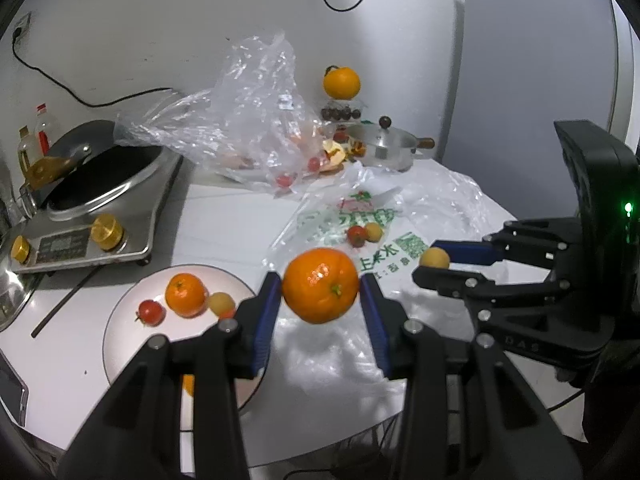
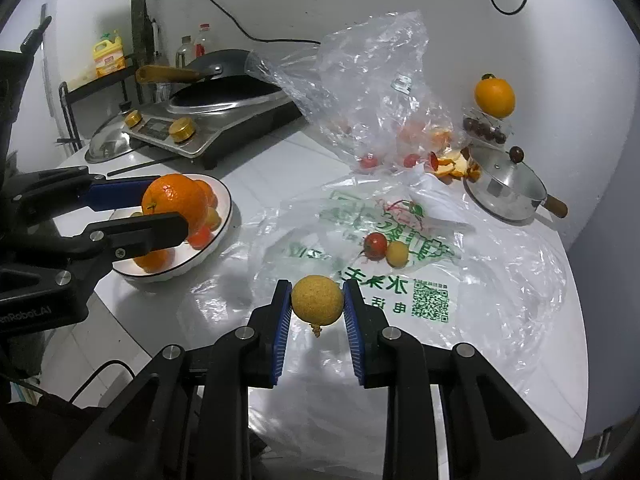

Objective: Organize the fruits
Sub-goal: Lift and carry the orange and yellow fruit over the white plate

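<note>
You hold a mandarin in your left gripper and a small yellow fruit in your right gripper; next, carry both to the plate left of them.

The plate sits at the left of the table, with several fruits on it. Behind it stands the cooker, a pan on top. To the plate's right a printed plastic bag lies flat, with two small fruits on it, touching each other. Behind that bag a crumpled clear bag rises, with small fruits inside. At the far right stands a lidded pot, peel scraps just to its left, and behind it a tiered stand with an orange on top.
</note>
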Motion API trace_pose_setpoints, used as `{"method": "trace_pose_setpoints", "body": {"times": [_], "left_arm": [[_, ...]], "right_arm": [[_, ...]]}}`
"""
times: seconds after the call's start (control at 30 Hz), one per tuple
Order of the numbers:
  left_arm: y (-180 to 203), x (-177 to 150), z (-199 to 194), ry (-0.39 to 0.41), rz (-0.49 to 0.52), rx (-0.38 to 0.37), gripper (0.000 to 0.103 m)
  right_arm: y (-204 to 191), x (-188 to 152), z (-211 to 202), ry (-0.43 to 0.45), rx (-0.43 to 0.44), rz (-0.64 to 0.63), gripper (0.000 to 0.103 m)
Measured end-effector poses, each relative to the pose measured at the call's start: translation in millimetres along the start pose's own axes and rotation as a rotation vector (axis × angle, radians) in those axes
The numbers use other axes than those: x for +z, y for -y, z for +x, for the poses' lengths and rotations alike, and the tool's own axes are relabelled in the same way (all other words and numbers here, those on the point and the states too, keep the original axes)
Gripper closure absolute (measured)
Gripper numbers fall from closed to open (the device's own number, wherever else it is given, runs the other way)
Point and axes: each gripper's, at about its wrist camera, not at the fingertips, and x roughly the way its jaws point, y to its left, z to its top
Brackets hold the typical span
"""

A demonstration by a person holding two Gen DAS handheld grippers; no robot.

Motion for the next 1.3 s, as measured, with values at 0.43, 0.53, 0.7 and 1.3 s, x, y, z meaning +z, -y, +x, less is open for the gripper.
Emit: {"method": "trace_pose_setpoints", "body": {"times": [0.43, 0.53, 0.7, 1.3], "left_arm": [[-26, -17, -12, 0.0, -0.047, 0.023, 0.061], [-35, -22, -13, -0.002, -0.065, 0.028, 0.061], [-47, -31, -12, -0.013, -0.085, 0.034, 0.061], [-121, -59, -9, -0.043, -0.188, 0.136, 0.061]], "right_arm": [[-26, 6, 3, -0.01, 0.013, -0.042, 0.075], [-33, 8, 6, -0.015, 0.016, -0.052, 0.075], [-42, 10, 13, -0.029, 0.023, -0.066, 0.075], [-80, 28, 50, -0.074, 0.07, -0.126, 0.075]]}}
